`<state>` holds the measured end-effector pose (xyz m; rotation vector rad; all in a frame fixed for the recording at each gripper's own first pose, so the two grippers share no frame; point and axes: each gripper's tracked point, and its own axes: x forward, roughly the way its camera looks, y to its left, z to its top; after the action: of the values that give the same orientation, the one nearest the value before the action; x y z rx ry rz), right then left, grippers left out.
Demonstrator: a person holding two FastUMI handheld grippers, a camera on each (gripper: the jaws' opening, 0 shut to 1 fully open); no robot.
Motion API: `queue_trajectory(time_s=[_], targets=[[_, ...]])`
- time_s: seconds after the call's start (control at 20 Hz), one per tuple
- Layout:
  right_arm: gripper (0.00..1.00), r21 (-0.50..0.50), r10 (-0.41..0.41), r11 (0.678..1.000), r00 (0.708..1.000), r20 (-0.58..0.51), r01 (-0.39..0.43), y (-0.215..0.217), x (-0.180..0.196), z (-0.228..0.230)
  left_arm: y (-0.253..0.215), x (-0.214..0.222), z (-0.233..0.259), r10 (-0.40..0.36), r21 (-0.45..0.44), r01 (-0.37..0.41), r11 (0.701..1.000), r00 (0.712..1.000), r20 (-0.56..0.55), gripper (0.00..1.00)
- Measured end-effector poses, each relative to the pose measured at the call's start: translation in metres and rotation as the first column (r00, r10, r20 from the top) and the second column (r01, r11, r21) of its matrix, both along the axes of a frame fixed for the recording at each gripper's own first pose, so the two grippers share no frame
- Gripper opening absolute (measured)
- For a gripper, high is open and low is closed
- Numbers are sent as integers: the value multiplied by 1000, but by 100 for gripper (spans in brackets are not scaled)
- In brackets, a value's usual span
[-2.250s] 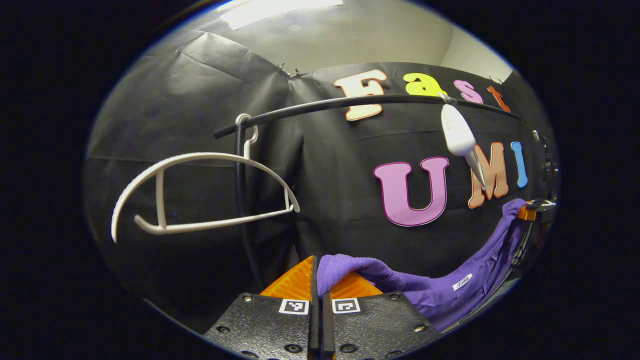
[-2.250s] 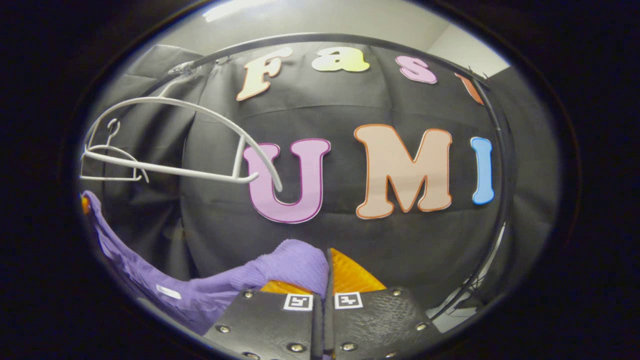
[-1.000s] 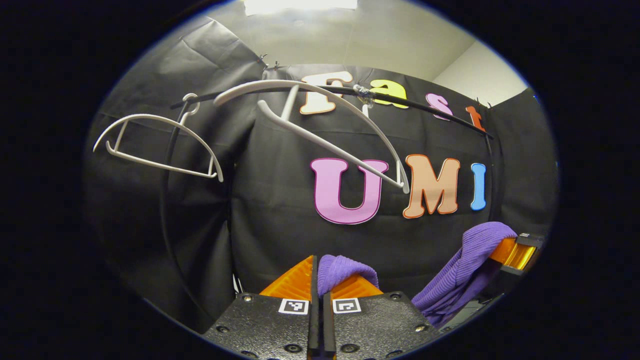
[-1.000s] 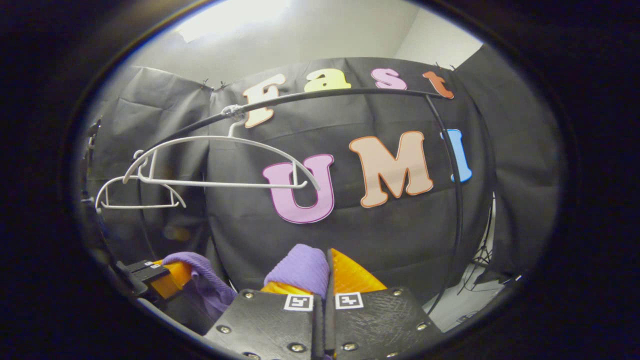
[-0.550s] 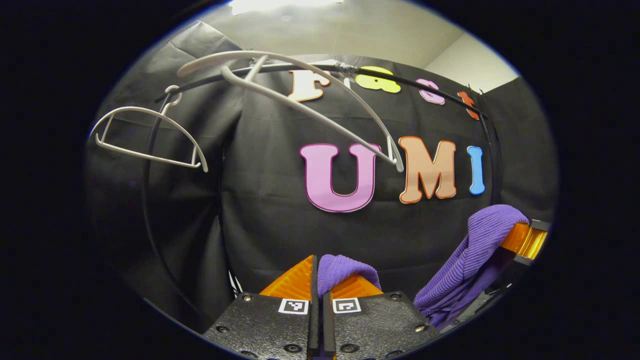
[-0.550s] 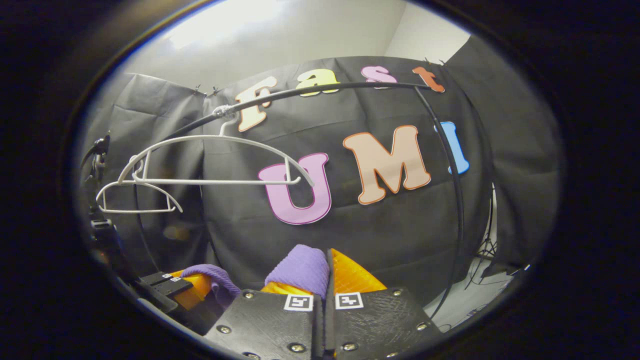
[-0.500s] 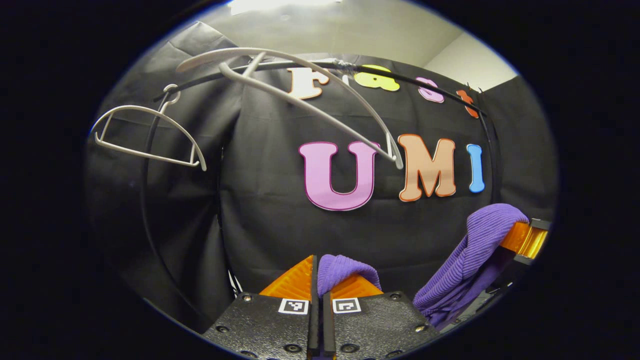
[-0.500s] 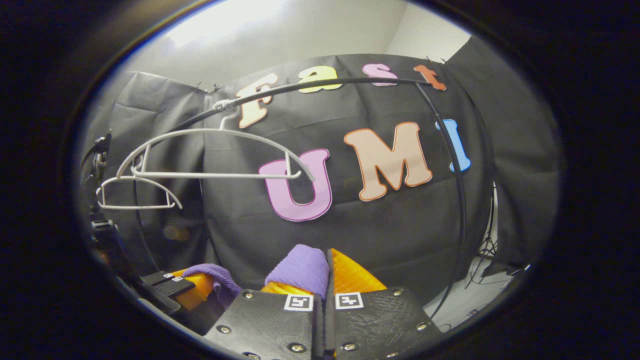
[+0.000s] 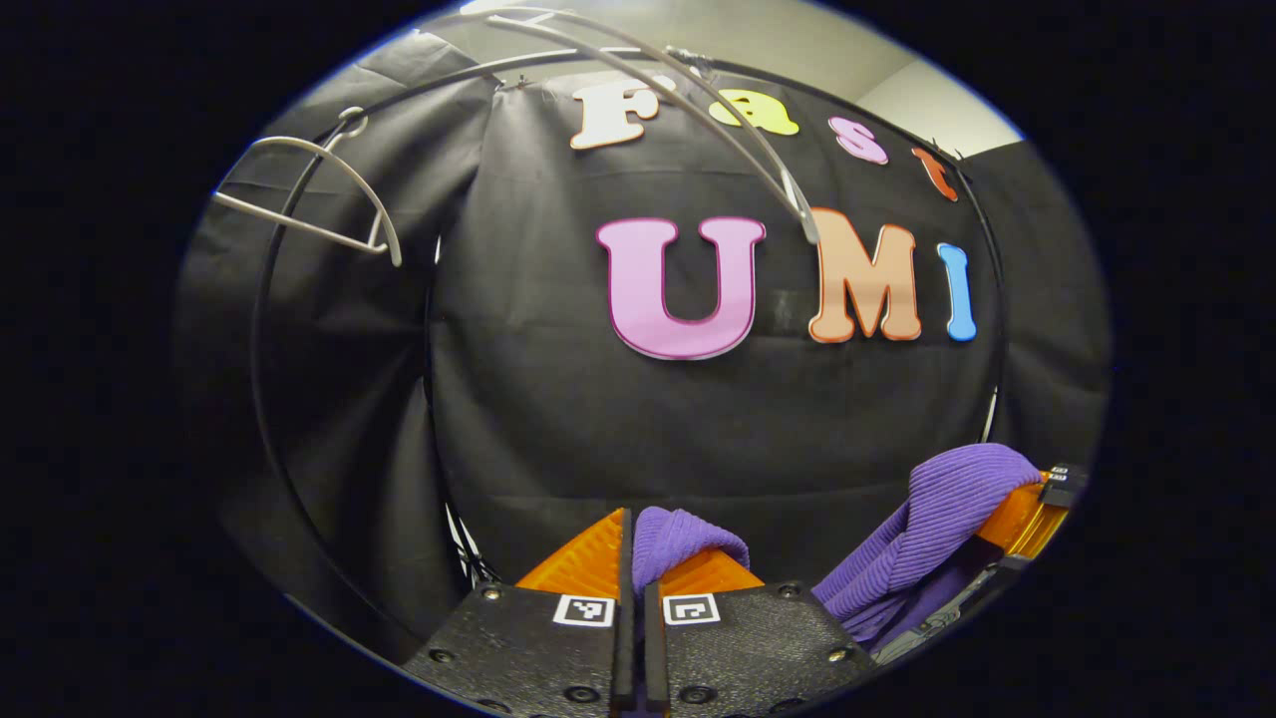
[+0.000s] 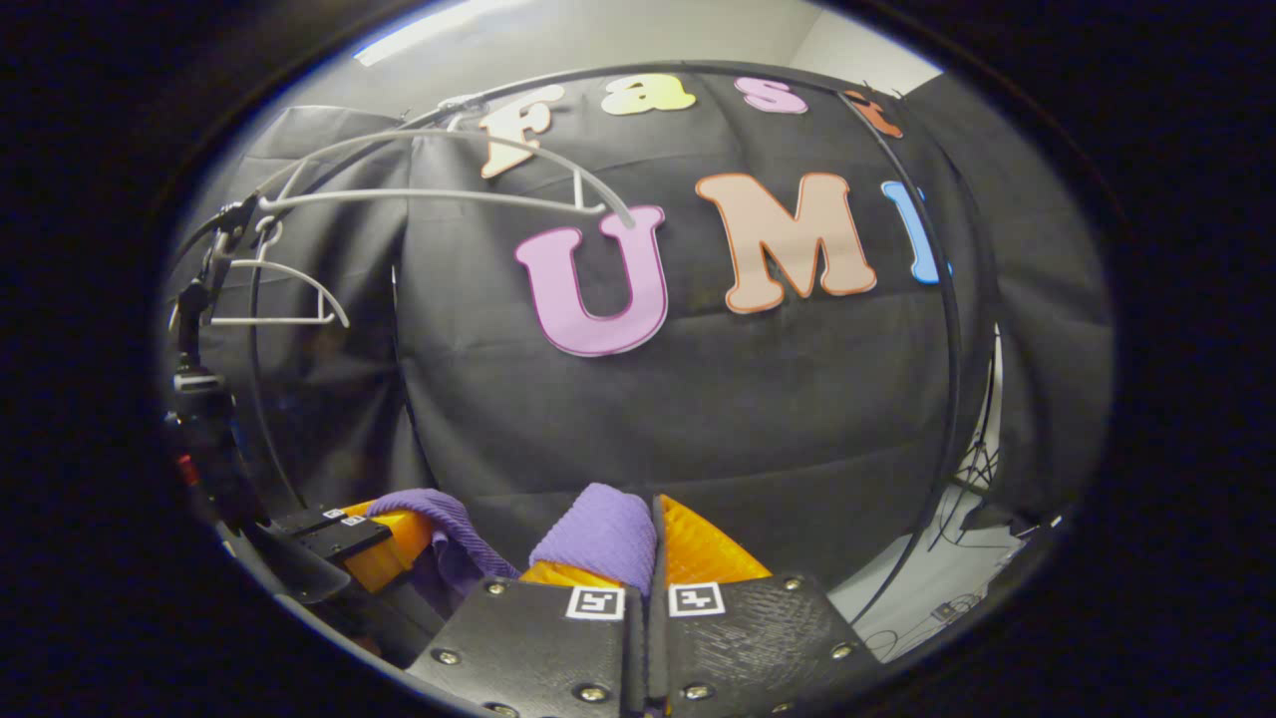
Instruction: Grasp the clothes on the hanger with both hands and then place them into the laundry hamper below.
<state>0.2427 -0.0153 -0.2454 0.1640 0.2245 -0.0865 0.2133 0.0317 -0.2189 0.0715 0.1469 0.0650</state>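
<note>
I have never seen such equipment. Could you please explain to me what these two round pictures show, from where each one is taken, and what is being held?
There is no robot here. A person holds a two-finger gripper in each hand, and a wide-angle camera rides on each one, looking forward along its fingers.

The left gripper view shows the left gripper at the bottom, shut on a fold of a purple knitted garment. The same cloth runs to the right gripper, seen farther off at the right edge.

The right gripper view shows the right gripper at the bottom, also shut on the purple cloth, with the left gripper farther off at the lower left.

Above, two bare white hangers hang from a black rail in front of the black cloth wall. So the garment is already off its hanger and held between both grippers. The laundry hamper cannot be made out.
</note>
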Motion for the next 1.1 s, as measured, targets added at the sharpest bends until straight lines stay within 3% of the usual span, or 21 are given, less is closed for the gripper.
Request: queue_trajectory(time_s=[0.3, 0.7, 0.9, 1.1], targets=[[3, 73, 21, 997, 992, -128, -12, 10, -2, -62, 6, 5, -47, 2, 15, -1, 1000, 998, -68, 5], [5, 50, -18, 998, 959, -282, 34, 1, -15, -137, -8, 0, -106, -53, 34, 59, 998, 985, -162, 8], [5, 40, -7, 999, 921, -390, 24, 3, -23, -179, -5, -2, -147, -53, 10, 57, 998, 965, -255, 8], [7, 23, -6, 1000, 856, -516, 21, 0, -39, -227, -11, -11, -196, -91, -35, 84, 996, 911, -403, 10]])
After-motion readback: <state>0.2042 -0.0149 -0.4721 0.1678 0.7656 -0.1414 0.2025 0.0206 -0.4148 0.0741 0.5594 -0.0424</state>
